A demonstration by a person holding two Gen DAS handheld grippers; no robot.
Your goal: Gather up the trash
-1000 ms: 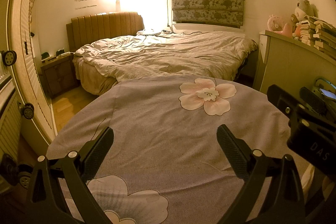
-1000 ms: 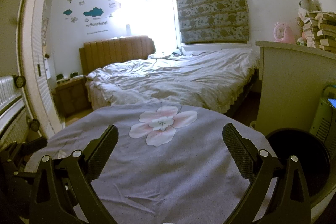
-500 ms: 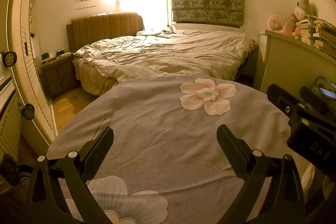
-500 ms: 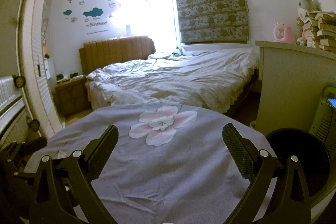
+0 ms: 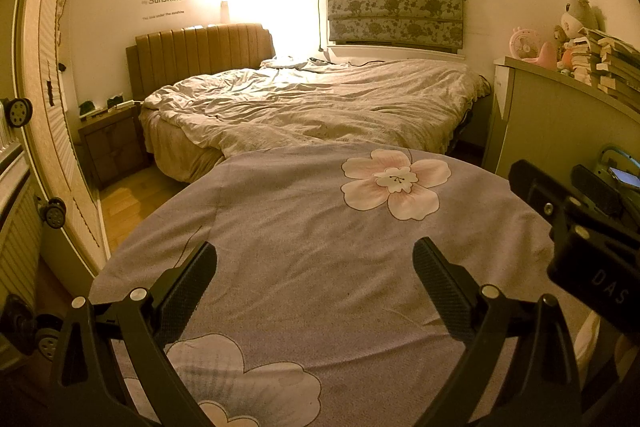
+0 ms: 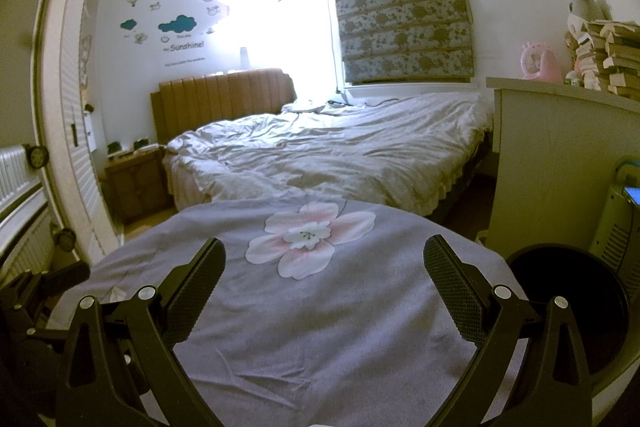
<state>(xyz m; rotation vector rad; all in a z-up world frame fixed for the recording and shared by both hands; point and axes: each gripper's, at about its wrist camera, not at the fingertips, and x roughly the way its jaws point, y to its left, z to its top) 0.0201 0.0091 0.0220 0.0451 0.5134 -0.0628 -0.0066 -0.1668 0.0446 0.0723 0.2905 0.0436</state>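
Note:
My left gripper [image 5: 315, 255] is open over a table draped in a purple flowered cloth [image 5: 304, 235], with nothing between its fingers. My right gripper [image 6: 325, 251] is also open above the same cloth [image 6: 320, 307], holding nothing. A dark round bin [image 6: 568, 299] stands beside the table at the right, seen in the right wrist view. No piece of trash shows on the cloth in either view. The right gripper's body [image 5: 580, 239] appears at the right edge of the left wrist view, and the left gripper's body [image 6: 36, 303] at the left edge of the right wrist view.
An unmade bed [image 5: 320, 107] with a brown headboard lies beyond the table. A bedside cabinet [image 5: 112, 143] sits at the left. A cabinet [image 6: 560, 155] at the right carries stacked books [image 6: 608, 55] and a pink toy. A radiator [image 6: 20, 187] lines the left wall.

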